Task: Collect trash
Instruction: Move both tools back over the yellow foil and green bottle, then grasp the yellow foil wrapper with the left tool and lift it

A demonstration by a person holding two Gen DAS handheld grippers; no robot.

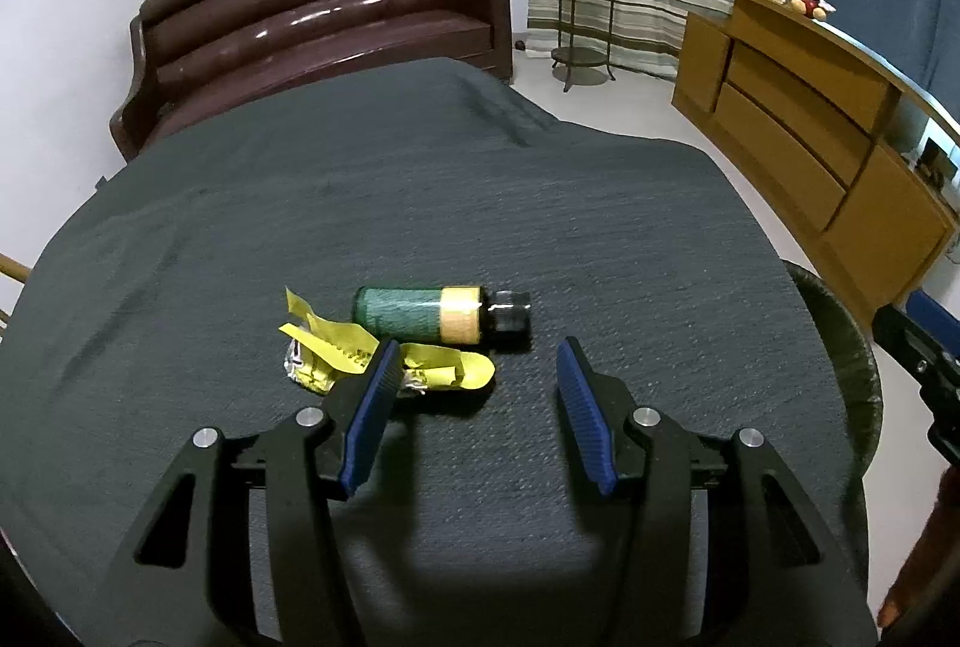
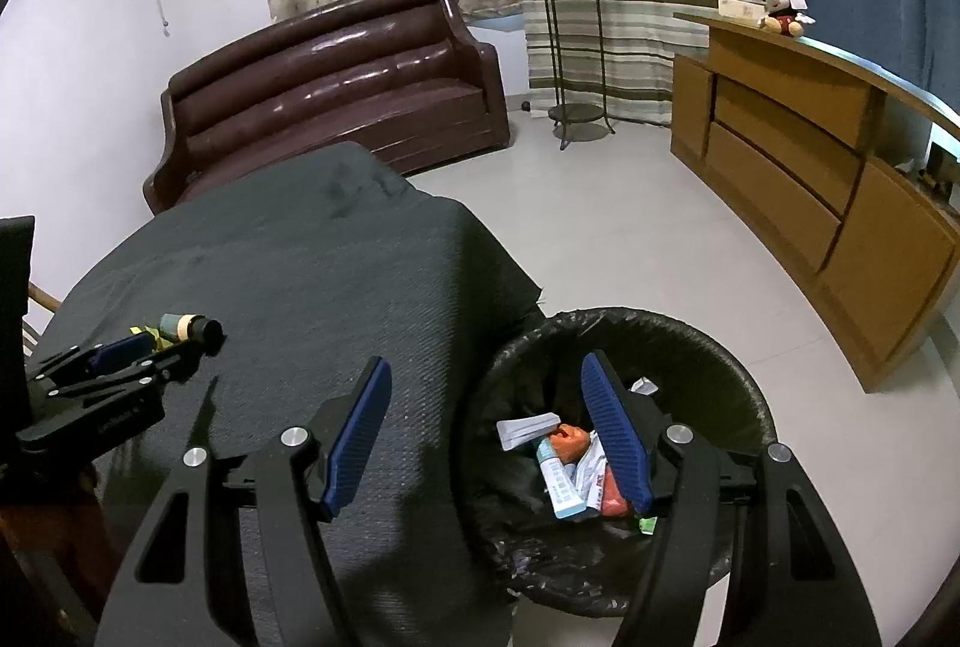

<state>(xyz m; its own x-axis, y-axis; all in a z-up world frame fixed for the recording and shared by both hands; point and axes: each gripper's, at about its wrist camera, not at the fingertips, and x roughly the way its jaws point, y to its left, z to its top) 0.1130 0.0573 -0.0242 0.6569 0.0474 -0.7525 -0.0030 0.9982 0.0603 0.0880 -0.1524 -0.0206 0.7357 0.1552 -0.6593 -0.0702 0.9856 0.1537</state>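
Observation:
A small green bottle [image 1: 441,315] with a yellow band and black cap lies on its side on the dark table cloth [image 1: 420,203]. A crumpled yellow wrapper [image 1: 336,353] lies just in front of it. My left gripper [image 1: 477,356] is open and empty, just short of both, its left finger over the wrapper. My right gripper [image 2: 486,377] is open and empty, above the table's right edge and the black-lined trash bin [image 2: 708,347], which holds several pieces of trash [image 2: 564,461]. The bottle [image 2: 183,328] and the left gripper [image 2: 141,353] also show in the right wrist view.
A brown sofa [image 1: 324,23] stands behind the table. A wooden cabinet [image 2: 810,179] with a Mickey toy [image 2: 783,11] is at the right. A plant stand [image 2: 567,41] is by the curtain. The bin's rim [image 1: 846,347] sits at the table's right.

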